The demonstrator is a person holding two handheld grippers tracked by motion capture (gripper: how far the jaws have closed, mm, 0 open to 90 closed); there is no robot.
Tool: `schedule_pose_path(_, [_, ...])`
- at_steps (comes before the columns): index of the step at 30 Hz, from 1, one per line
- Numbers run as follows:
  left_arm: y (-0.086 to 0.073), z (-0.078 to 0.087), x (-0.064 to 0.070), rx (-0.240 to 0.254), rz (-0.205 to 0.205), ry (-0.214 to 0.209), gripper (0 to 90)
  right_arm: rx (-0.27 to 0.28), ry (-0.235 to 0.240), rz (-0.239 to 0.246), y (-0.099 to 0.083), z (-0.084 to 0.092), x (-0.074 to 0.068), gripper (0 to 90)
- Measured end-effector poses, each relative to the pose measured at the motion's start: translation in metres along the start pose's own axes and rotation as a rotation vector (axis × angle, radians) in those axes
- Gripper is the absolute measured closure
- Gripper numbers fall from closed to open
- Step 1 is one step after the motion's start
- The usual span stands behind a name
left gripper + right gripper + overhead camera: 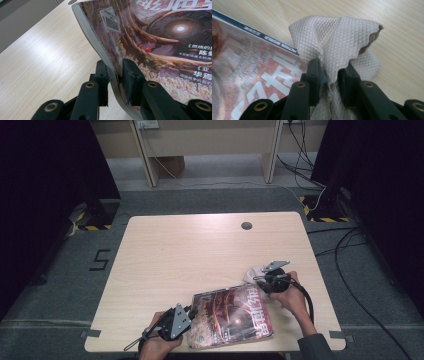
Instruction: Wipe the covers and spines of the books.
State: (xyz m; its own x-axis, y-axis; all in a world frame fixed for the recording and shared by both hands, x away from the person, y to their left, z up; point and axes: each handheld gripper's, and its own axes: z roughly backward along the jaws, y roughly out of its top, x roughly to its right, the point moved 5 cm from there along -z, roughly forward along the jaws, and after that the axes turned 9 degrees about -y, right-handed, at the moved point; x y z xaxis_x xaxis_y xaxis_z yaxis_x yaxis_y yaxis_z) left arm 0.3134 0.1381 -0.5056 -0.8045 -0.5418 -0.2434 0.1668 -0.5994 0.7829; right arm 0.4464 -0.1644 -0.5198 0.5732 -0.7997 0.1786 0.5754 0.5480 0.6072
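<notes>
A magazine [231, 316] with a reddish-brown cover lies near the front edge of the wooden table [200, 250]. My left gripper [189, 312] is shut on the magazine's left edge; in the left gripper view its two jaws pinch the magazine [160, 42] by the spine side, lifting that edge a little. My right gripper [260, 279] sits at the magazine's far right corner, shut on a beige waffle-weave cloth [252, 272]. In the right gripper view the cloth [337, 42] bunches up between the jaws, above the magazine [249, 72] cover.
A round cable hole [246, 225] sits near the table's far edge. Cables [345, 245] trail over the floor at the right. A desk frame with wooden legs [150, 160] stands behind the table.
</notes>
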Motion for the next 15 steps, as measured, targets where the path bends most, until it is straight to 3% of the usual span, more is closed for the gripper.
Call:
schedule_pose_path(2, [0.000, 0.001, -0.001, 0.003, 0.005, 0.000, 74.6, -0.001, -0.029, -0.008, -0.001, 0.001, 0.004, 72.9])
schedule_pose_path(6, [0.000, 0.001, -0.001, 0.002, 0.002, 0.001, 74.6, 0.058, -0.015, -0.063, 0.005, 0.015, 0.013, 72.8])
schedule_pose_path(9, [0.000, 0.001, -0.001, 0.003, 0.003, 0.000, 74.6, 0.085, -0.011, -0.061, 0.009, 0.022, 0.015, 72.8])
schedule_pose_path(11, [0.000, 0.001, -0.001, 0.003, 0.002, 0.001, 74.6, 0.083, 0.003, -0.054, 0.009, 0.020, 0.011, 72.8])
schedule_pose_path(15, [0.000, 0.001, 0.000, 0.004, -0.002, -0.001, 74.7, 0.027, 0.020, -0.020, 0.004, 0.006, 0.000, 72.8])
